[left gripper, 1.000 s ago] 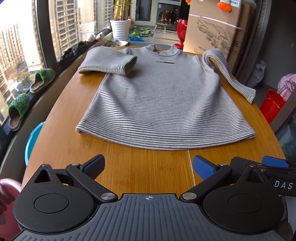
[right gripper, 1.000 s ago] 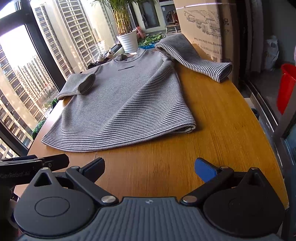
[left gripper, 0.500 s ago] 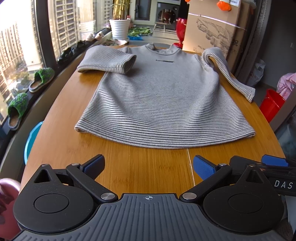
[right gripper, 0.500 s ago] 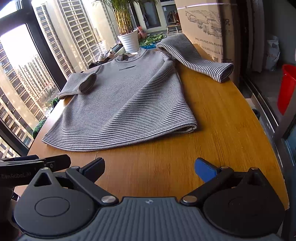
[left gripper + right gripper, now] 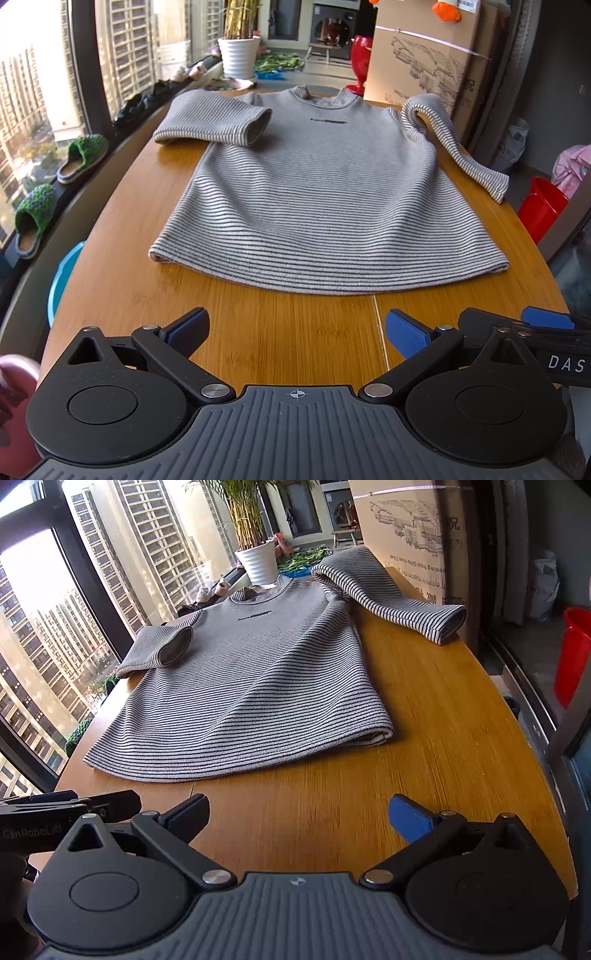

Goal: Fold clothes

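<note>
A grey striped long-sleeved shirt (image 5: 317, 195) (image 5: 258, 686) lies flat, front up, on the wooden table (image 5: 288, 332), collar at the far end. Its left sleeve (image 5: 214, 122) is folded in across the chest side. The right sleeve (image 5: 388, 590) stretches out toward the table's right edge. My left gripper (image 5: 295, 328) hangs open over bare wood just short of the hem. My right gripper (image 5: 299, 810) is open too, near the front right of the table, with nothing between its fingers. Each gripper shows at the edge of the other's view.
A large cardboard box (image 5: 424, 62) stands against the table's far right. A red bucket (image 5: 539, 210) sits on the floor at the right. Green slippers (image 5: 81, 158) lie on the windowsill at the left, and a white plant pot (image 5: 238, 55) stands beyond the collar.
Both grippers have drifted slightly forward toward the hem. The shirt has not moved, and both stay open.
</note>
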`<move>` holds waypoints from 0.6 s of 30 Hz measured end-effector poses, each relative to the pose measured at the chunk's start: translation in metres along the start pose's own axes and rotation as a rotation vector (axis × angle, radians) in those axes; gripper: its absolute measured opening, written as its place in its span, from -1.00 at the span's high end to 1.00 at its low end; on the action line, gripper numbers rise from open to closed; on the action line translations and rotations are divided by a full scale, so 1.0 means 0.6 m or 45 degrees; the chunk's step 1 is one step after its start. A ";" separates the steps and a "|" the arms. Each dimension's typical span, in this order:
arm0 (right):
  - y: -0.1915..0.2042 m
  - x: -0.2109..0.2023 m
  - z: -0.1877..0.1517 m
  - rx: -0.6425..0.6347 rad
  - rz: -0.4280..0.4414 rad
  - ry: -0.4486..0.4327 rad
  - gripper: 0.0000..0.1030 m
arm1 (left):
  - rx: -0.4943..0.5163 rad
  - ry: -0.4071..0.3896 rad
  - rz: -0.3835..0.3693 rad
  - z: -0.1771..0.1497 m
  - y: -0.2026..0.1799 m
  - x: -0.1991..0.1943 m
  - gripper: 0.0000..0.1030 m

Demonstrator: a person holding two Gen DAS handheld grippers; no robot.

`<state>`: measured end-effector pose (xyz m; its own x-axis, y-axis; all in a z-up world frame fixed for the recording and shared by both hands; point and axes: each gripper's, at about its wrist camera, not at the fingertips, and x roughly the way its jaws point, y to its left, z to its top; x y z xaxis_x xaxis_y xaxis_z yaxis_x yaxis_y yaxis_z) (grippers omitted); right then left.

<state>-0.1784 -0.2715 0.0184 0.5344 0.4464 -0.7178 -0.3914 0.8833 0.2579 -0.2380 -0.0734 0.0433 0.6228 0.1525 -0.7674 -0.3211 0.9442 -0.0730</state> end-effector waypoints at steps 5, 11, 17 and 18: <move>-0.001 0.000 0.001 0.000 0.000 -0.001 -1.00 | -0.001 0.000 -0.001 0.000 0.001 0.000 -1.00; -0.002 0.002 0.000 0.004 0.000 0.002 -1.00 | -0.003 0.004 -0.003 -0.001 0.005 0.001 -1.00; -0.003 0.003 0.001 0.002 -0.002 0.003 -1.00 | -0.007 0.011 -0.006 -0.003 0.007 0.004 -1.00; -0.003 0.003 0.002 -0.001 -0.002 0.002 -1.00 | -0.011 0.013 -0.007 -0.003 0.008 0.005 -1.00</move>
<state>-0.1757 -0.2720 0.0172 0.5337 0.4447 -0.7194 -0.3909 0.8840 0.2564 -0.2387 -0.0689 0.0394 0.6172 0.1443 -0.7735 -0.3236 0.9426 -0.0825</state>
